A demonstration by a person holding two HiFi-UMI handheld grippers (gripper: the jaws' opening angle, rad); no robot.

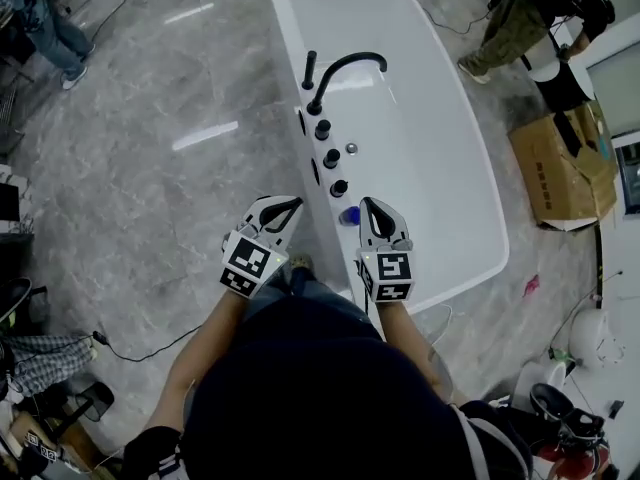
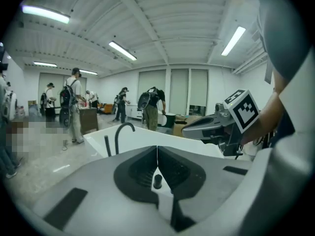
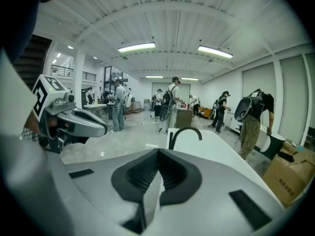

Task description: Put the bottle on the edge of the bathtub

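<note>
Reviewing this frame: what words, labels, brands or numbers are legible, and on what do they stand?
No text is readable.
Cardboard box: dark print on its side, too small to read.
Marker cubes on left tongs and right tongs: black-and-white square patterns, no words.

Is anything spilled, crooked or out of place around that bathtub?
Nothing stands out. The bottle sits on the tub rim beside the knobs, only its blue top showing from above, so I can't tell whether it stands straight. No spill or damage shows.
</note>
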